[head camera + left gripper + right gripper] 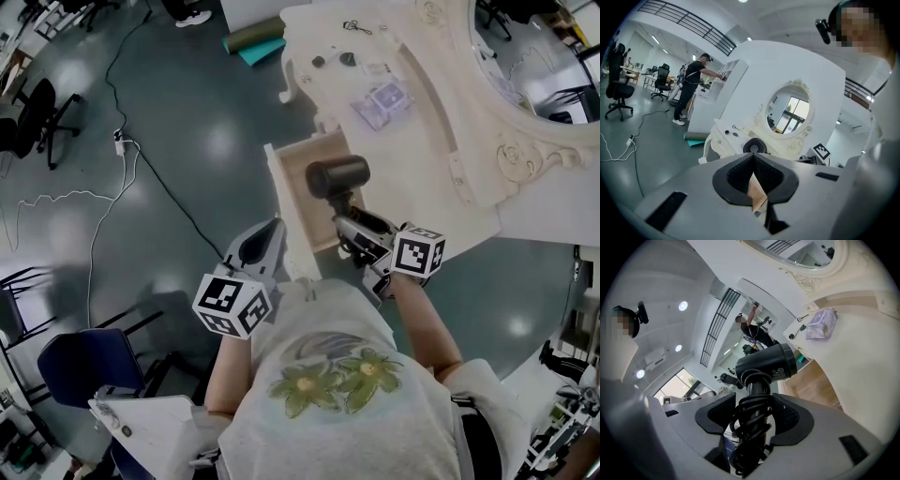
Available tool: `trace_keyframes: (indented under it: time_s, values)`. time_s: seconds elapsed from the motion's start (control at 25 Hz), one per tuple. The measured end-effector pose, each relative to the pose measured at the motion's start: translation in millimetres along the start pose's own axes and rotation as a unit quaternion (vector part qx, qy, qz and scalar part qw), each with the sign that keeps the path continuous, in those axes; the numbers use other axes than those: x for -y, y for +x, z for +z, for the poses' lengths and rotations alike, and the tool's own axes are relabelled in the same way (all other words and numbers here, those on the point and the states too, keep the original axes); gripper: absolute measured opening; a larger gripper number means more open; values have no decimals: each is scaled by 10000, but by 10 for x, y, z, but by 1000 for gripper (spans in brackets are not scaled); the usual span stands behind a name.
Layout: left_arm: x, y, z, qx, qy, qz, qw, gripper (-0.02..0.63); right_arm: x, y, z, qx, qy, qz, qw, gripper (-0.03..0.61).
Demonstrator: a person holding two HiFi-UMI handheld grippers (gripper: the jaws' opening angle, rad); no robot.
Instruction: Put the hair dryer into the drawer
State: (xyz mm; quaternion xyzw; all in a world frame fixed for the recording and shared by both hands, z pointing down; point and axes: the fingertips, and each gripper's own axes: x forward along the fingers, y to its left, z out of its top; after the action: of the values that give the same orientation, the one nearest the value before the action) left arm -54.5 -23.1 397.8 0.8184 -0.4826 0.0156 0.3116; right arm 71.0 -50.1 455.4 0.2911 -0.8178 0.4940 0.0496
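The black hair dryer [337, 176] hangs over the open wooden drawer [298, 208] of the cream dressing table [427, 150]. My right gripper [356, 225] is shut on its handle, with the cord wound round it. In the right gripper view the dryer's barrel [768, 363] stands above the jaws [754, 416], and the drawer's wooden inside [813, 383] lies to the right. My left gripper [262, 242] is beside the drawer's near left corner, shut and empty. In the left gripper view [753, 161] the dryer's round rear grille [754, 146] shows just past the jaws.
A purple packet [382, 101] and small dark items [347, 58] lie on the tabletop below the oval mirror [534, 56]. On the grey floor are a white cable [122, 145], a teal roll [253, 42], an office chair [37, 112] and a blue chair [89, 361].
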Motion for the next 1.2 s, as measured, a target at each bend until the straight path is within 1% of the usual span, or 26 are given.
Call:
trace_keyframes:
  time_s: [0.24, 0.84, 1.2]
  values:
    - [-131, 39, -14, -117, 57, 33, 9999, 11, 76, 108, -19, -39, 88, -44, 9999, 235]
    - [-366, 169, -126, -352, -96, 110, 9993, 11, 408, 330, -49, -250, 171, -320, 9990, 234]
    - [-474, 226, -165, -479, -81, 173, 9987, 11, 582, 462, -111, -356, 248, -427, 9981, 235]
